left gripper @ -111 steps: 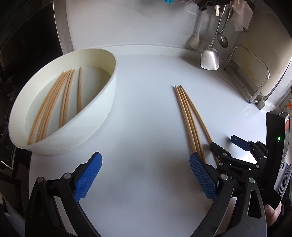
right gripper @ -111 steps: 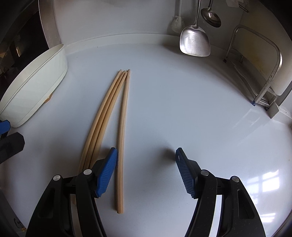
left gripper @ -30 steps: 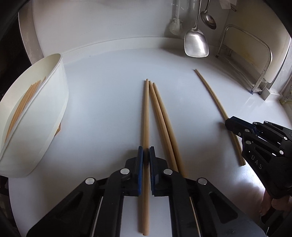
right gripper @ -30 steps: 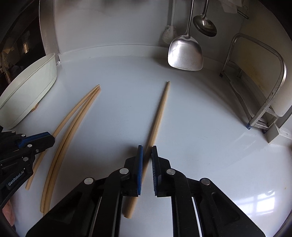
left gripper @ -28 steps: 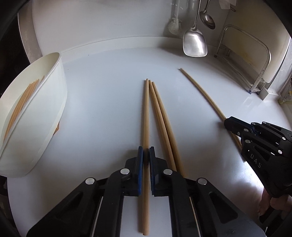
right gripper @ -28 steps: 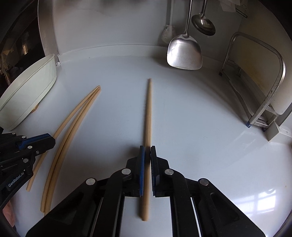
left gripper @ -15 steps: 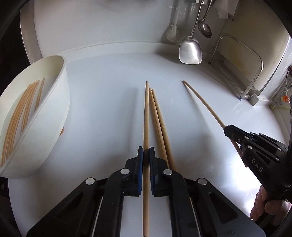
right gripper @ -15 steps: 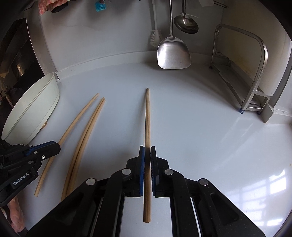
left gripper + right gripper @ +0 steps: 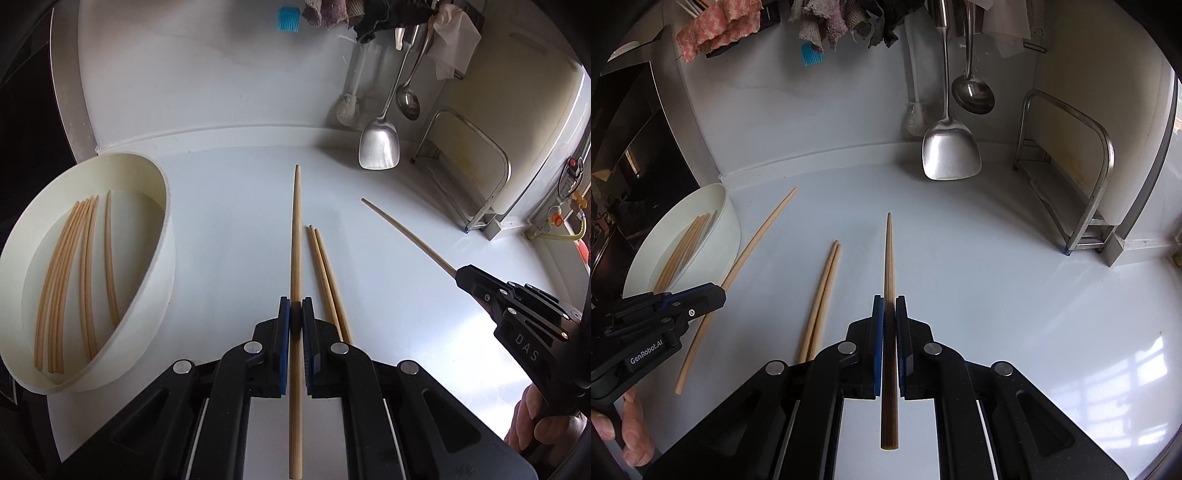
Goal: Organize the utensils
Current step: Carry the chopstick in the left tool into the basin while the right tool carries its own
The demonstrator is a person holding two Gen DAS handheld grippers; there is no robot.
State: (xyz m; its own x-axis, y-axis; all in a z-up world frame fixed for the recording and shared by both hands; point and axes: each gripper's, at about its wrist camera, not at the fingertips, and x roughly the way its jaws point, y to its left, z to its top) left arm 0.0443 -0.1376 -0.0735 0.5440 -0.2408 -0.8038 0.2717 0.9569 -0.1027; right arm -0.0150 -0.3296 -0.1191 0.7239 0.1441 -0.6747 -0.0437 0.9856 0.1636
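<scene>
Left claw [image 9: 296,317] is clamped tight on one chopstick [image 9: 295,236], right claw [image 9: 889,314] pinching another [image 9: 888,258], both held above the tabletop [image 9: 997,277]. Two chopsticks [image 9: 325,273] lie between them; more sit inside the white bowl [image 9: 162,236].

Black hand-held gripper [image 9: 296,311], blue ribbed pads [image 9: 283,317], silver screws

Pale matt wooden chopsticks [image 9: 325,280], smooth white plastic basin [image 9: 155,280], glossy white countertop [image 9: 997,295] with window glare, shiny steel spatula [image 9: 951,155] and ladle [image 9: 973,96], brushed metal rack [image 9: 1097,192], ragged cloths [image 9: 720,26], matt black plastic grippers with ribbed blue pads [image 9: 283,325]
</scene>
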